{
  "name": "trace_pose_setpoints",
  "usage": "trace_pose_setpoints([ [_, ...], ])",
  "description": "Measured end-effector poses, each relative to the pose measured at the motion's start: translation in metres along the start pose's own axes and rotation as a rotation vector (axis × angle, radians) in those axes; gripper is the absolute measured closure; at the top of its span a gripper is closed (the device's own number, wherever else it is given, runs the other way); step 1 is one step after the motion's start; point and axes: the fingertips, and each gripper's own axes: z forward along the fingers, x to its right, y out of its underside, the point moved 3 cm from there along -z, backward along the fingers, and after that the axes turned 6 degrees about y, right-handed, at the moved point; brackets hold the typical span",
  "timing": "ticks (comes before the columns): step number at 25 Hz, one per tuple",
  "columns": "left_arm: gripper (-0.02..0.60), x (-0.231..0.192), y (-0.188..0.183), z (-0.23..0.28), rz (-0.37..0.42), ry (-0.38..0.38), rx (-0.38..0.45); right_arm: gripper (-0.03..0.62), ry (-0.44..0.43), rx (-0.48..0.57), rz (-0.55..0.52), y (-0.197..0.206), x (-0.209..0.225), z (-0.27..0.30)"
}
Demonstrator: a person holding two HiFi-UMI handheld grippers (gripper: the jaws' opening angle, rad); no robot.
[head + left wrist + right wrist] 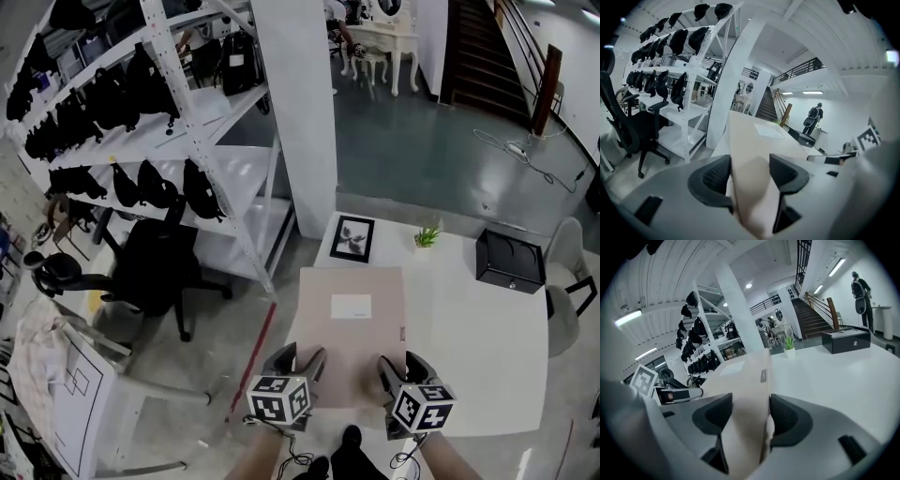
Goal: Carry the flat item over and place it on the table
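Beige flat item (pixel 354 323), clamped by left gripper (pixel 298 360) and right gripper (pixel 403 366); best lowered level onto table (pixel 487 328) ahead of both.

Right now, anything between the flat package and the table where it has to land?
Nothing visible. Left gripper and right gripper clamp the cardboard package over the near left of the white table. The framed picture, potted plant and black box sit beyond its far edge. What lies under it is hidden.

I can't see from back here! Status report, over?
Left gripper and right gripper both shut on flat cardboard parcel. Parcel over left side of white table. Ahead: picture frame close to its far edge; potted plant, black box off right.
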Motion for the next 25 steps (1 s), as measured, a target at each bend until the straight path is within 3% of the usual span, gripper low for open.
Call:
trace_pose_setpoints([
  [15, 0.318, -0.009, 0.005, 0.016, -0.051, -0.046, -0.116, 0.339, -0.003, -0.101, 0.014, 0.005, 0.007, 0.018],
  [25, 0.318, -0.015, 0.012, 0.026, -0.053, -0.047, -0.111, 0.338, 0.001, -0.114, 0.009, 0.005, 0.008, 0.022],
])
